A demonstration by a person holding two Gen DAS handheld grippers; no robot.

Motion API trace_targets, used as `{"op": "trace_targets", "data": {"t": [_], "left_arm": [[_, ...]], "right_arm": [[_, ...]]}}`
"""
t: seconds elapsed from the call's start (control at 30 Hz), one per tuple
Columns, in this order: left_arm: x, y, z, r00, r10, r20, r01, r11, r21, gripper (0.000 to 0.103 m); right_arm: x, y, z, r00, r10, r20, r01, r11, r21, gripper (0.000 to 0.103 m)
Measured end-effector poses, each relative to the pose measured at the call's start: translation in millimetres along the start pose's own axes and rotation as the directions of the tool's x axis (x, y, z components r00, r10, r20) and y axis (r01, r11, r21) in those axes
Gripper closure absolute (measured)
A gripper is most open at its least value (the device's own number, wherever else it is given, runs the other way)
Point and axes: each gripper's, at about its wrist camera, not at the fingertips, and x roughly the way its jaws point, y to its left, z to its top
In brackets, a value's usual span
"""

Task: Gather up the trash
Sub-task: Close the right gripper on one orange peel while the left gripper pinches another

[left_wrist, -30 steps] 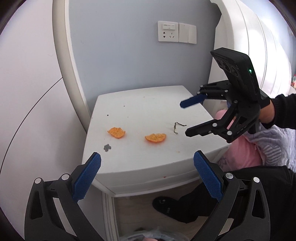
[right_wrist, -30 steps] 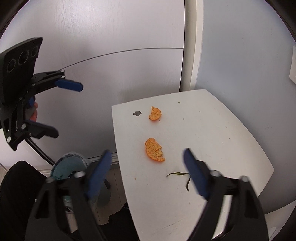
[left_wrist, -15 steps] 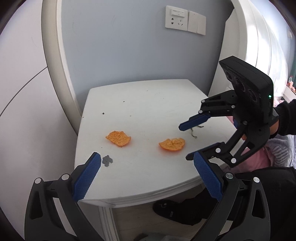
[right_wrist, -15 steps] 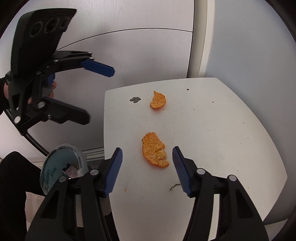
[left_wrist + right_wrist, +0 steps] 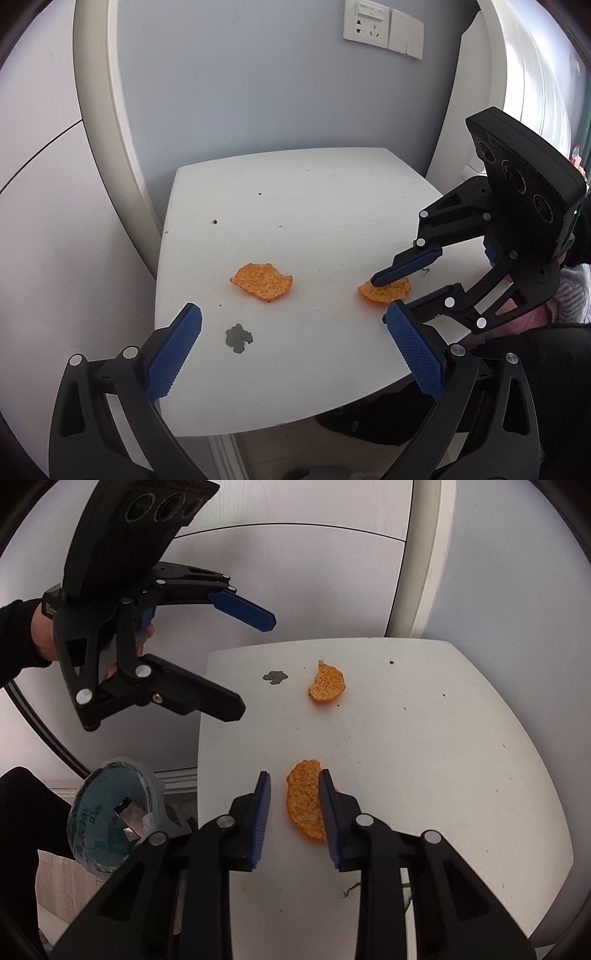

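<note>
Two orange peel pieces lie on the small white table (image 5: 295, 192). The right-hand peel (image 5: 388, 291) (image 5: 301, 801) sits between the pads of my right gripper (image 5: 293, 812) (image 5: 382, 297). Its jaws are closing; the right pad touches the peel's edge, and a gap remains at the left pad. The other peel (image 5: 262, 281) (image 5: 327, 683) lies free near the table's left side. My left gripper (image 5: 293, 350) (image 5: 255, 664) hovers wide open over the table's edge, short of that peel, with nothing between its fingers.
A grey blotch (image 5: 239, 338) marks the table near the left gripper. A thin dry twig (image 5: 351, 890) lies beside the right gripper. A bag-lined bin (image 5: 110, 812) holding scraps stands on the floor beside the table. Walls close in behind the table.
Both grippers have come down and closer to the table. The right gripper's jaws have narrowed from wide open to closely flanking the near peel. The left stayed wide open.
</note>
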Motion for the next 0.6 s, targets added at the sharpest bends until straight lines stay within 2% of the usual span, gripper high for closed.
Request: {"op": "trace_targets", "data": {"t": [0.23,0.6], "left_arm": [[4.4,3.3,3.0,1.000,-0.005,0.012,0.005,1.000,-0.014,0.006],[11.9,2.6,5.2,1.000,-0.005,-0.002,0.005,1.000,-0.024,0.006]], "right_arm": [[3.0,-1.3,-0.3,1.000,-0.018,-0.008,0.018,1.000,-0.007,0.085],[4.0,9.5,-2.0,0.997,-0.081,-0.005,0.080,0.996,-0.041,0.093]]}}
